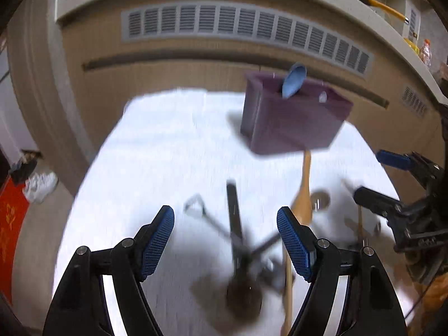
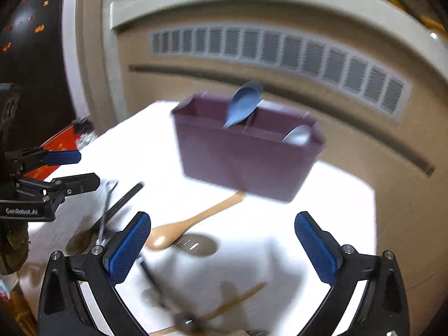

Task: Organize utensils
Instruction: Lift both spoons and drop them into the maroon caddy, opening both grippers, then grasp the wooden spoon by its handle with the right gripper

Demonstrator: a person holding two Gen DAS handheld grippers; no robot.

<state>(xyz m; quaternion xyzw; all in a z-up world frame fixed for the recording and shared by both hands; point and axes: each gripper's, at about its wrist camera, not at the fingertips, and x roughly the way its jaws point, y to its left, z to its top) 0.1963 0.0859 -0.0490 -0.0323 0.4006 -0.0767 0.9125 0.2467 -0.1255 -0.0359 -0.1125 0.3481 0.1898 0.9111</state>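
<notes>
Left gripper (image 1: 225,239): I see its jaws spread wide with nothing pinched, hanging above a blurred heap of dark-handled utensils (image 1: 236,240) on the white tabletop (image 1: 156,151).

Right gripper (image 2: 222,245): I see its jaws spread as wide as they go, empty, hanging over bare white tabletop (image 2: 330,196) with free room between the blue pads (image 2: 128,249).

Wooden spoon (image 2: 193,221): lies flat between the two grippers, bowl toward me; its handle tip reaches the base of the purple organizer (image 2: 246,156).

Purple organizer: stands upright toward the far edge of the table, divided into compartments. A blue spoon (image 2: 243,103) leans out at the middle divider; a metal spoon (image 2: 298,135) sits in the right-hand compartment.

Slotted utensil (image 2: 196,245): flat beside the wooden spoon's bowl; blur keeps me from naming it surely.

A second wooden piece (image 2: 238,299) lies near the front edge.

Open room: the left half of the tabletop in the left wrist view is bare. Beyond the far edge stands a beige cabinet with a vent grille (image 1: 246,30).
</notes>
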